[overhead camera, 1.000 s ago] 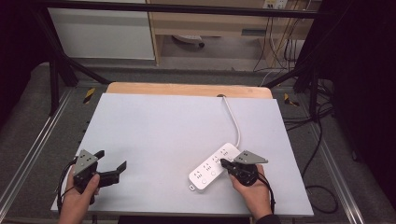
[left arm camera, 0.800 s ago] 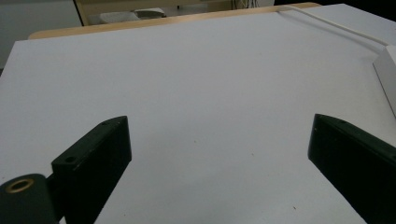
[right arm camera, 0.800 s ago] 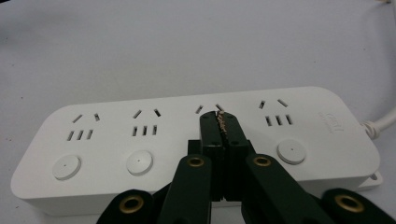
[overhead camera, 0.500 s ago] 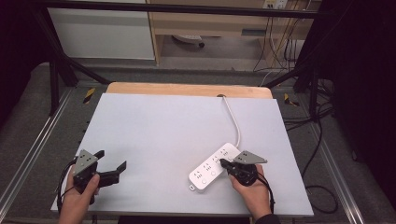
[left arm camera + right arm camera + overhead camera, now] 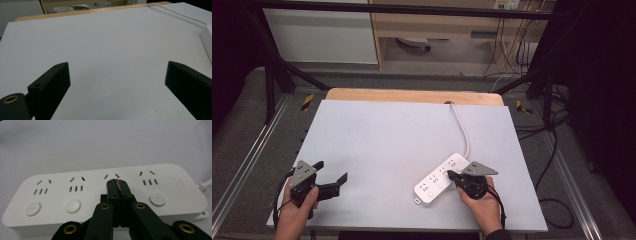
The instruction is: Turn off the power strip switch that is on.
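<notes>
A white power strip with several sockets and round buttons lies at the front right of the white table, and its cable runs to the far edge. My right gripper is shut with nothing between its jaws. In the right gripper view its tips sit over the third socket of the power strip and hide that socket's lower slots and button; whether they touch it I cannot tell. My left gripper stands open at the front left, and in its own view the left gripper has bare table between its jaws.
The white table top has a wooden strip along its far edge. A corner of the power strip and its cable show at the right of the left gripper view. Cabinets and loose cables lie beyond the table.
</notes>
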A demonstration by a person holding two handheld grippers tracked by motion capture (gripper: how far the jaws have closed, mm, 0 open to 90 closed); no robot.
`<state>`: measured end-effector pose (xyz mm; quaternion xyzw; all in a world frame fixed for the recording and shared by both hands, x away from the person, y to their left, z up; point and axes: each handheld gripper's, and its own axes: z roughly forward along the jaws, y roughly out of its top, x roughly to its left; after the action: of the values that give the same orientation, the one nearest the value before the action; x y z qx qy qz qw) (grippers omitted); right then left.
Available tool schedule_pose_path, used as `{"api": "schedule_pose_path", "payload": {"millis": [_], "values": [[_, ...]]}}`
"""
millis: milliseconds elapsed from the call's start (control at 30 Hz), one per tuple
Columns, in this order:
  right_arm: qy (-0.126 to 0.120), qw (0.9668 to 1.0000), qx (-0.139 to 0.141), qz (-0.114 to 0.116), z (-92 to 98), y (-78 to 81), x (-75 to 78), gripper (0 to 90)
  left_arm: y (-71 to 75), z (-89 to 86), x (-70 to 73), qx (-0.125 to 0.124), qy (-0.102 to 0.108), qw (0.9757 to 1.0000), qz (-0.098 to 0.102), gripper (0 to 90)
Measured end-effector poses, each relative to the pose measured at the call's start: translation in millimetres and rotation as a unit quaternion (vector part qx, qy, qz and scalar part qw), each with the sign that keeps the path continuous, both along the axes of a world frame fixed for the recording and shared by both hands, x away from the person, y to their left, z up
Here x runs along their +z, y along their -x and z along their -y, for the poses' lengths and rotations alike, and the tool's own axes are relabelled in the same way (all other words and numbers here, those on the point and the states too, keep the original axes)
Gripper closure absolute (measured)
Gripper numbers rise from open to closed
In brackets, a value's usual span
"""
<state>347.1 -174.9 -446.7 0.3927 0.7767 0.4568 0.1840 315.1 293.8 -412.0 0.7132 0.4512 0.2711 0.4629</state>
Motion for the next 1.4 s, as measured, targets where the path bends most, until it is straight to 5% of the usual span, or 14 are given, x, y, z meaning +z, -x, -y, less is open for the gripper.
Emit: {"api": "schedule_pose_path", "payload": {"millis": [1400], "values": [[0.010, 0.9999, 0.002, -0.002, -0.8, -0.2, 0.6, 90.0, -0.2, 0.9, -0.7, 0.000, -0.005, 1.0000, -0.003, 6.0]]}}
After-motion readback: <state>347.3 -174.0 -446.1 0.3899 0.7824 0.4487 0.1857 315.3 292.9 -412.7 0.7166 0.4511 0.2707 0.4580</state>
